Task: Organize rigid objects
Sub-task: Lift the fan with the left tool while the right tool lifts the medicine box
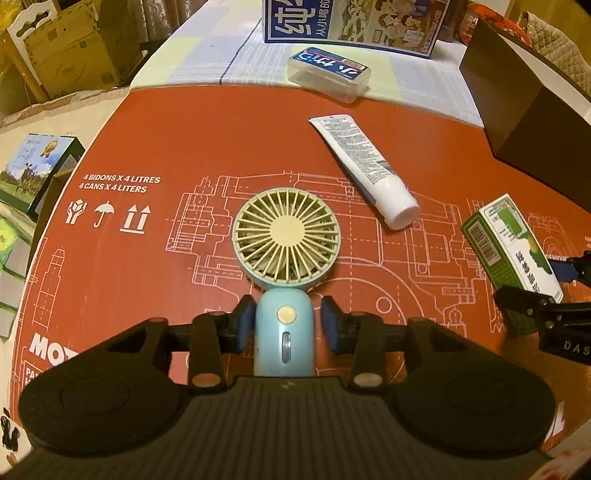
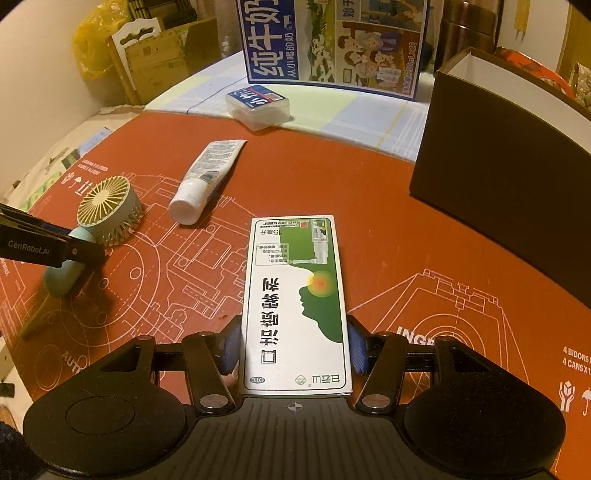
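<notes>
Left gripper (image 1: 284,325): open around the handle of the fan, blue pads on either side; a gap shows between the right pad and the handle, contact on the left pad hard to tell.
Fan (image 1: 285,240): small handheld, cream grille and pale blue handle, flat on the red cardboard sheet, grille pointing far, handle pointing near.
Fan from the right wrist view (image 2: 105,208): at far left, with the left gripper (image 2: 79,254) over its handle.
Right gripper (image 2: 293,343): closed on the near end of the green and white box, a blue pad pressed against each long side.
Green and white box (image 2: 295,306): long and narrow, printed face up, stretching far from the gripper; whether resting on the cardboard or lifted, cannot tell.
Same box from the left wrist view (image 1: 511,243): at the right edge, between the right gripper's fingers (image 1: 517,312).
White tube (image 1: 364,168): lying on the cardboard, cap end near-right, crimped end far-left, between fan and box but further away.
Clear plastic case (image 1: 328,74): blue and red label, on the pale checked cloth just past the cardboard's far edge.
Milk carton box (image 1: 351,22): blue and white, standing beyond the clear case at the far end of the table.
Dark box (image 2: 506,155): open top, pale inside, standing at far right on the cardboard.
Red cardboard sheet (image 1: 184,140): white line drawings and handling symbols, covering the near part of the table.
</notes>
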Motion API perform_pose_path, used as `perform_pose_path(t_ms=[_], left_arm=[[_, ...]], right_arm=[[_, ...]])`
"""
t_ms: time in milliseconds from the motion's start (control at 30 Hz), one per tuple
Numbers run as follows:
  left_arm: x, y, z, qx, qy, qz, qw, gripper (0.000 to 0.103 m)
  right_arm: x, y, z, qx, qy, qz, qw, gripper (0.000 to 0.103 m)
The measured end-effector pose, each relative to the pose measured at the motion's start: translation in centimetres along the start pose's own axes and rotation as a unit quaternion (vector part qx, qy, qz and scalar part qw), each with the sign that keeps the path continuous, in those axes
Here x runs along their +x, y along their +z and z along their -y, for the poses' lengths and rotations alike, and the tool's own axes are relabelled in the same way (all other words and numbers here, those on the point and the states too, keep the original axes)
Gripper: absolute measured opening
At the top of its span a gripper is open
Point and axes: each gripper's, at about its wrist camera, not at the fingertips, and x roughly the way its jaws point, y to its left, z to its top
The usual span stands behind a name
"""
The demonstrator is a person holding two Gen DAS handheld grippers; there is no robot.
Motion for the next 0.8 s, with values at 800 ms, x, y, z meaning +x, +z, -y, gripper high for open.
perform_pose_path(t_ms=[800], left_arm=[[1.4, 1.5, 0.7, 0.023, 0.018, 0.027, 0.9992, 0.045]], right_arm=[[1.9, 2.0, 0.0, -0.010, -0.018, 0.014, 1.000, 0.058]])
